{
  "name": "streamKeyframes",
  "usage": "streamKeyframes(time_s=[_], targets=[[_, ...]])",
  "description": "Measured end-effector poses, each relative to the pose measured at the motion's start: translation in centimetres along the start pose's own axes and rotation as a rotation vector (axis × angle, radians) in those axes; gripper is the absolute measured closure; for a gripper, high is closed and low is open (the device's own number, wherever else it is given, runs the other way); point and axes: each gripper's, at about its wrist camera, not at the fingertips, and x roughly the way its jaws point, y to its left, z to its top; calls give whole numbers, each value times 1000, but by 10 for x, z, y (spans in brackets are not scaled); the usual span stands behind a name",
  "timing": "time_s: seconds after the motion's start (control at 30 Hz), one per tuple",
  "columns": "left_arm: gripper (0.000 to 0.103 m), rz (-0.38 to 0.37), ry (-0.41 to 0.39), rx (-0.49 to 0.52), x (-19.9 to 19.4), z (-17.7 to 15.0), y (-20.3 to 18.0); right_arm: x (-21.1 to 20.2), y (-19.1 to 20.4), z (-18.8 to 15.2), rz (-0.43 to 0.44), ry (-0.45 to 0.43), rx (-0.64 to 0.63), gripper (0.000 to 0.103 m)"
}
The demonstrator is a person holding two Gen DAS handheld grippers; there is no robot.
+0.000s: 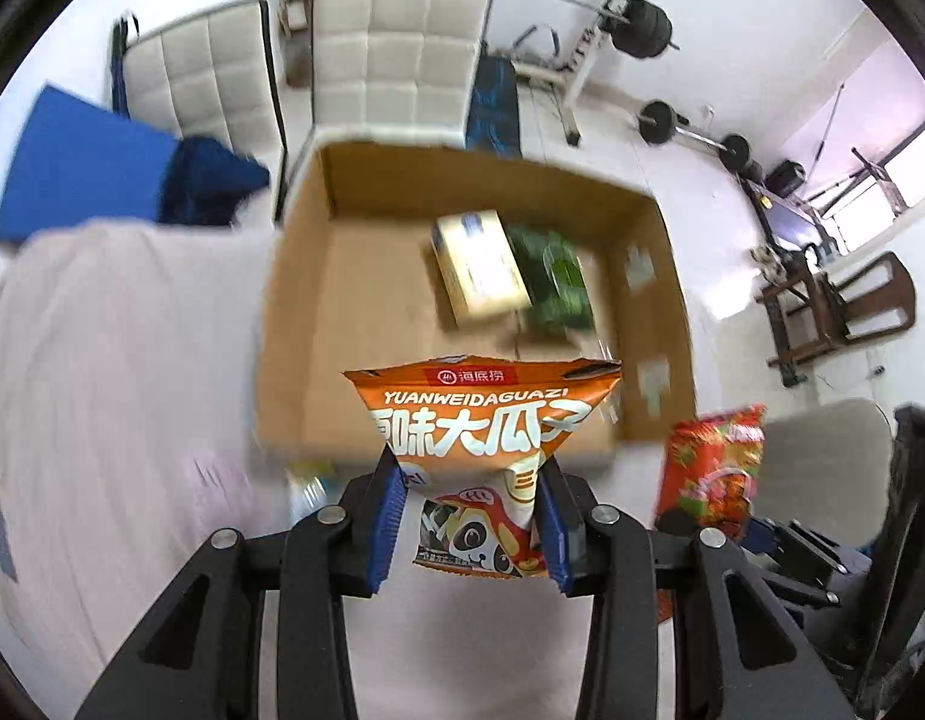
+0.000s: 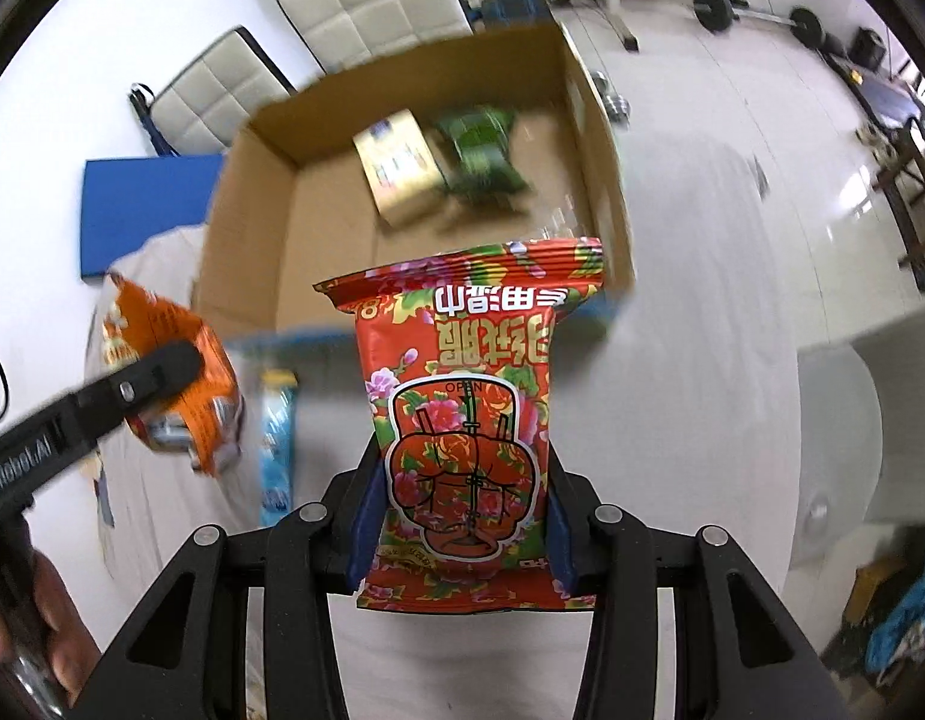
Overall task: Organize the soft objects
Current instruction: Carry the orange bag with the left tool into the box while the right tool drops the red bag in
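My left gripper (image 1: 469,495) is shut on an orange sunflower-seed bag (image 1: 483,420), held above the near edge of an open cardboard box (image 1: 318,300). My right gripper (image 2: 462,510) is shut on a red floral wet-wipe pack (image 2: 462,420), also held in front of the cardboard box (image 2: 252,228). The box holds a yellow pack (image 1: 480,264) and a green packet (image 1: 552,282); both also show in the right wrist view, the yellow pack (image 2: 399,165) and the green packet (image 2: 480,150). The orange bag (image 2: 174,372) and the left gripper's finger (image 2: 156,375) show at the left of the right wrist view. The red pack (image 1: 711,468) shows at the right of the left wrist view.
The box stands on a white cloth-covered table (image 1: 114,360). A light blue packet (image 2: 279,438) lies on the cloth in front of the box. White padded chairs (image 1: 396,54) and a blue pad (image 1: 84,168) stand behind. Gym weights (image 1: 642,30) are on the floor at the back.
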Motion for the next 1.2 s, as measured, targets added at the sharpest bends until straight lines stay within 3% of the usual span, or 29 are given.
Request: streamKeyframes(time_s=[0.2,0.4,0.77,0.93,1.0,1.07,1.2], targets=[[67,73,46,14,36,67,36,18,12,62,-63,-13,-17,56],[67,122,137,32,82,99,61,74,9,103,-134,71,-25,56],[64,183,225,88,144,133,68,152,0,110,-184,201,-32,56],[61,198,253,51,154,139,70,166,-1,106,-187,243,-38,55],[60,189,247,43,152,140,70,165,0,106,-195,241,-41,52],[57,177,236,35,146,141,71,158,0,108,-183,222,-25,36],[52,174,199,23,125,137,71,144,3,109,-175,191,-25,33]])
